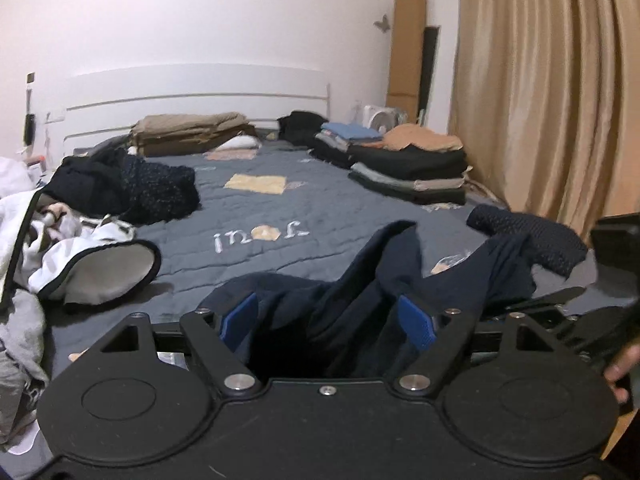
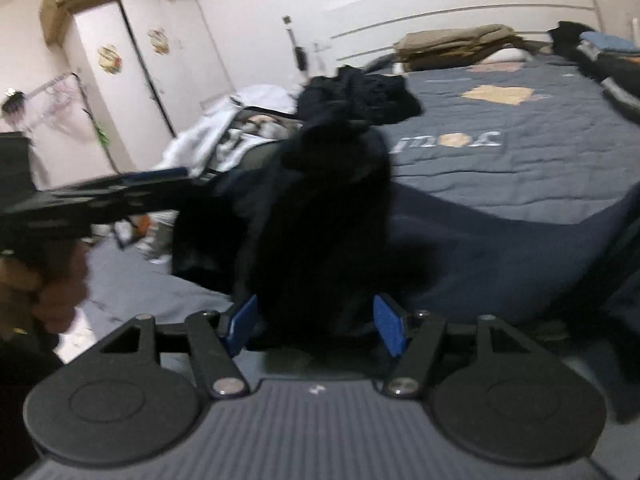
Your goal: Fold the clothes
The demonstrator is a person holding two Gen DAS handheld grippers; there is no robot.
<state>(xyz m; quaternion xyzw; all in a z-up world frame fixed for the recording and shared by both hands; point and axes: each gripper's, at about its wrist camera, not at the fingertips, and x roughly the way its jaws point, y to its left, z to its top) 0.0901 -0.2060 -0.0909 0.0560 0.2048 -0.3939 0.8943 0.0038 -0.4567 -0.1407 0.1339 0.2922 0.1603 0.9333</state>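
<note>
A dark navy garment [image 1: 360, 300] lies bunched at the near edge of the bed. In the left wrist view, part of it rises in a peak between the blue pads [image 1: 416, 320] of my left gripper [image 1: 328, 318]. The fingers stand wide apart, open, with cloth filling the gap. In the blurred right wrist view the same garment [image 2: 320, 220] heaps up between the spread fingers of my right gripper [image 2: 315, 326], also open. My left gripper [image 2: 112, 196] shows there from the side at the left, with cloth trailing from its tip.
The grey quilt [image 1: 260, 208] has bare room in the middle. Folded stacks [image 1: 412, 168] sit at the far right and a beige stack [image 1: 188, 132] by the headboard. A dark heap [image 1: 128, 188] and white clothes [image 1: 92, 268] lie at the left. A curtain [image 1: 540, 80] hangs at the right.
</note>
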